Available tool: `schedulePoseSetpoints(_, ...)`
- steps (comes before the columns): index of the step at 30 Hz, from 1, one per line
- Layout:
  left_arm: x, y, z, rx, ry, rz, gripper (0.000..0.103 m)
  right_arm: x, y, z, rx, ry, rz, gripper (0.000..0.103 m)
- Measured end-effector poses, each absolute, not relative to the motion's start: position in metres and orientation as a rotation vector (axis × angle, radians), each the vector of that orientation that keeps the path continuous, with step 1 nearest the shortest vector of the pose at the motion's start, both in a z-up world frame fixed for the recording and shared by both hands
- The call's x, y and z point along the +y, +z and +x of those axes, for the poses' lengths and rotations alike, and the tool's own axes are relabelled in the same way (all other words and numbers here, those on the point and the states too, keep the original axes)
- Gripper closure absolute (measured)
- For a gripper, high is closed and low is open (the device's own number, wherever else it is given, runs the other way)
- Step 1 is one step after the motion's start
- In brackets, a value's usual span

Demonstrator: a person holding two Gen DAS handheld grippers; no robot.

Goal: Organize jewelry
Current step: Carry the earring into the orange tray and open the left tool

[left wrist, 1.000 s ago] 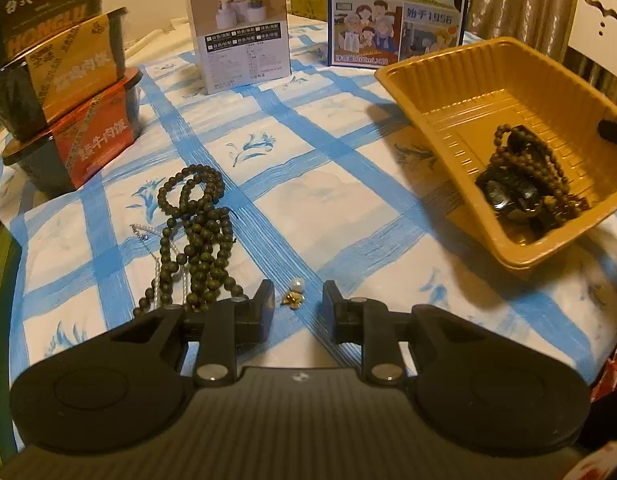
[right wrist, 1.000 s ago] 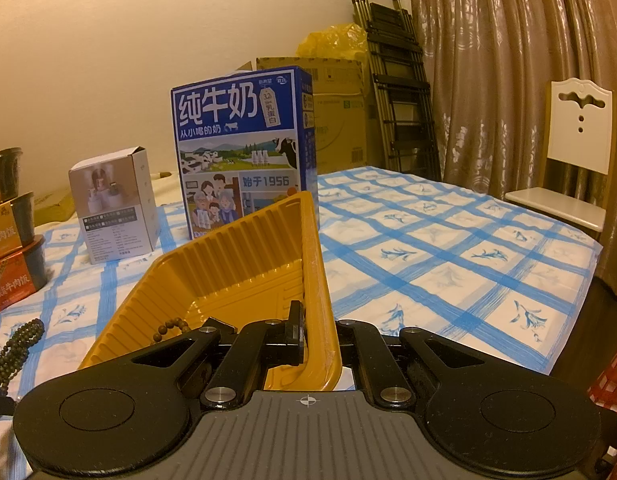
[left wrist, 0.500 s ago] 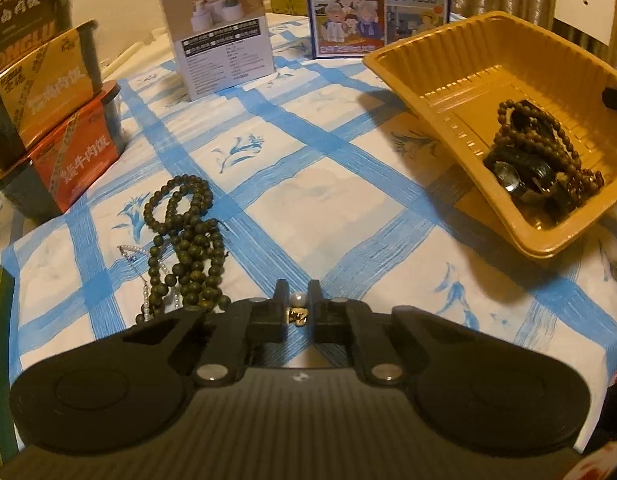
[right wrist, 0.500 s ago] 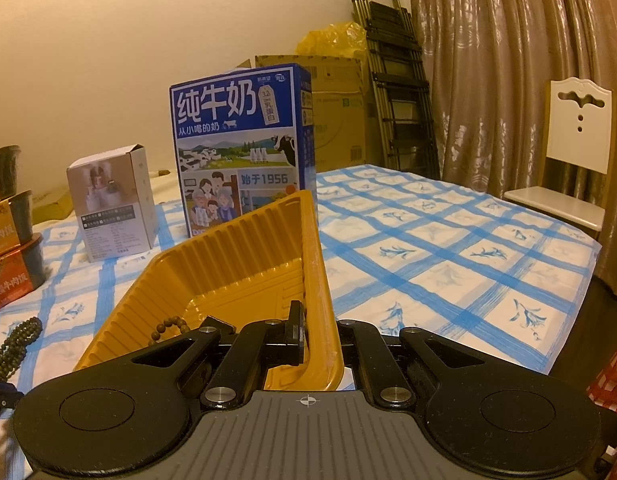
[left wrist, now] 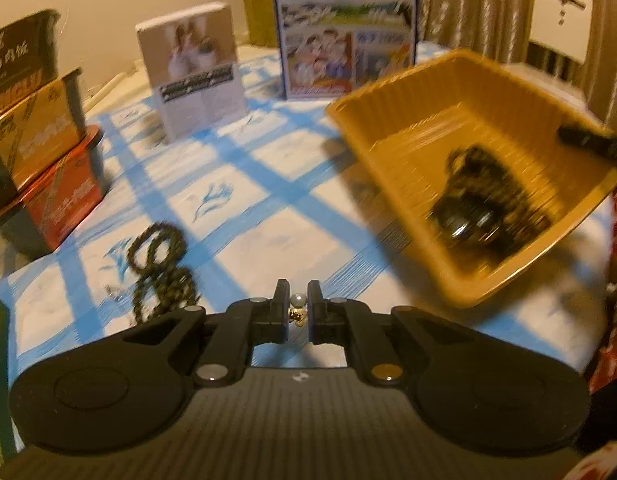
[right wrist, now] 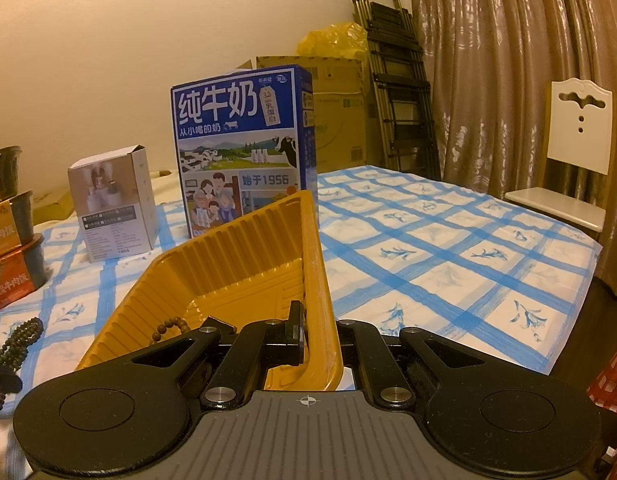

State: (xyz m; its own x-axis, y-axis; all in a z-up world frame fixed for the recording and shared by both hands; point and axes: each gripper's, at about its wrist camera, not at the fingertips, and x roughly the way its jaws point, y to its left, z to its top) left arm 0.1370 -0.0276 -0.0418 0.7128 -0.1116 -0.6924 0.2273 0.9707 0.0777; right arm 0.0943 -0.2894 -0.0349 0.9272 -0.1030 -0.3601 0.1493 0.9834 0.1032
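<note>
The left gripper (left wrist: 297, 307) is pinching a small pearl-and-gold earring (left wrist: 297, 306) between its black fingertips, carrying it clear of the blue-and-white checked tablecloth (left wrist: 244, 236) near the table's front edge. The right gripper (right wrist: 321, 332) is pressing its jaws together on the near wall of the ribbed yellow plastic tray (right wrist: 236, 272), one finger sitting inside the tray and the other outside. In the left wrist view that tray (left wrist: 460, 92) is standing toward the table's right edge, tilted, and is holding a blurred heap of dark bead strands and a dark round piece (left wrist: 484, 208). A long strand of dark green beads (left wrist: 160, 264) is lying in loops on the cloth toward the left edge, well apart from the tray. Farther back, a small white cardboard box (left wrist: 192, 68) and a tall blue milk carton (right wrist: 244, 148) are standing upright, and stacked black, gold and red food tubs (left wrist: 40, 136) are sitting at the far left edge.
</note>
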Motion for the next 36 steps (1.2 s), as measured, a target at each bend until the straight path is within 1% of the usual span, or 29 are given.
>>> schedulePoseSetpoints(5, -0.043, -0.020, 0.136, 0.720, -0.263, 0.100, 0.096, -0.290, -0.035, 0.093, 0.359, -0.129, 0.126, 0.098)
schedulePoseSetpoints(10, -0.062, -0.011, 0.139, 0.708, -0.329, 0.063, 0.096, -0.290, -0.035, 0.093, 0.360, -0.129, 0.127, 0.098)
schedulePoseSetpoints(22, -0.094, -0.031, 0.155, 0.789, -0.380, -0.043, 0.096, -0.289, -0.035, 0.093, 0.360, -0.129, 0.126, 0.098)
schedulePoseSetpoints(36, -0.099, -0.042, 0.160, 0.832, -0.362, -0.084, 0.096, -0.290, -0.035, 0.093, 0.360, -0.129, 0.126, 0.098)
